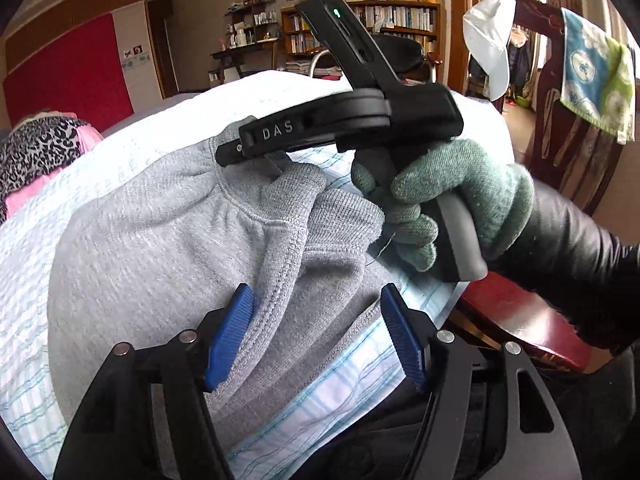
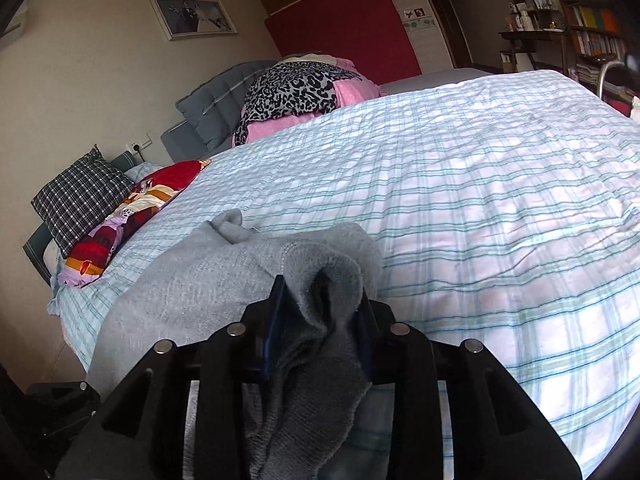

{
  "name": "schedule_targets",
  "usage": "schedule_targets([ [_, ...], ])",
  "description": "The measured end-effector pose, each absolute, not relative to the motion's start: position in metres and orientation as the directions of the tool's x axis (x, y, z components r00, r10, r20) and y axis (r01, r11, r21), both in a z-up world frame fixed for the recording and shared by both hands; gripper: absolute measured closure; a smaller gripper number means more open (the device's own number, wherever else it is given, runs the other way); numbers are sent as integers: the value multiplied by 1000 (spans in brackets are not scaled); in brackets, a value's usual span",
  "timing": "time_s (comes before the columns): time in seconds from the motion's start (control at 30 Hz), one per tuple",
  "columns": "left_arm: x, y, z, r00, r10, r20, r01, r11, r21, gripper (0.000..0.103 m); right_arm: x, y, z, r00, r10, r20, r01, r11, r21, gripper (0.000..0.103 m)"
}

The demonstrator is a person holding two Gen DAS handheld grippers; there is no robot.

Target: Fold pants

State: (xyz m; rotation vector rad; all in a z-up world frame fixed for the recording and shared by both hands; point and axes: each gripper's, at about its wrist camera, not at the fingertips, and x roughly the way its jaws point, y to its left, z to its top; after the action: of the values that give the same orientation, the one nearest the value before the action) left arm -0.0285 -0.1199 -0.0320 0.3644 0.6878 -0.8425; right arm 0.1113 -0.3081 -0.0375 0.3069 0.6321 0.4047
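On the near edge of the bed (image 2: 480,168): left gripper (image 1: 316,336) fingers spread wide over grey pants (image 1: 152,240); beyond, right gripper (image 2: 320,316) pinching bunched ribbed cuff (image 2: 332,280); leopard-print bedding (image 2: 292,88) far back.

Your pants (image 1: 160,240) are light grey knit sweatpants, lying rumpled and partly folded on the striped bed cover near its edge. You have a ribbed cuff or waistband end (image 2: 320,292) lifted and bunched, its darker inner side showing; the rest spreads flat.
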Motion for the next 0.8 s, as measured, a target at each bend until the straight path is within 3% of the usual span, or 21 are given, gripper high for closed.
schedule_targets([
  [0.13,-29,-96,-11,444,-627,-640,793,608,-45,37,96,-317,-29,774,406,-487,-236,897,373,45],
  [0.23,-36,-71,13,476,-663,-577,777,624,-77,35,67,-320,-5,859,272,-434,-181,954,239,41],
  [0.33,-28,-49,26,522,-658,-542,742,664,-92,33,40,-318,15,896,256,-362,-195,961,196,41],
  [0.43,-12,-42,20,547,-609,-574,702,707,-80,33,23,-306,20,873,342,-346,-286,936,203,41],
  [0.57,-7,-42,-12,517,-550,-655,678,731,-78,33,11,-283,4,810,403,-427,-364,915,174,41],
  [0.7,-20,-46,-37,538,-509,-672,683,731,-6,33,1,-287,-16,784,396,-478,-335,918,211,41],
  [0.77,-26,-48,-42,552,-503,-665,690,723,26,33,1,-293,-23,777,399,-486,-316,916,247,45],
  [0.8,-26,-48,-42,553,-504,-663,691,722,28,33,2,-296,-25,773,407,-487,-310,912,269,53],
])
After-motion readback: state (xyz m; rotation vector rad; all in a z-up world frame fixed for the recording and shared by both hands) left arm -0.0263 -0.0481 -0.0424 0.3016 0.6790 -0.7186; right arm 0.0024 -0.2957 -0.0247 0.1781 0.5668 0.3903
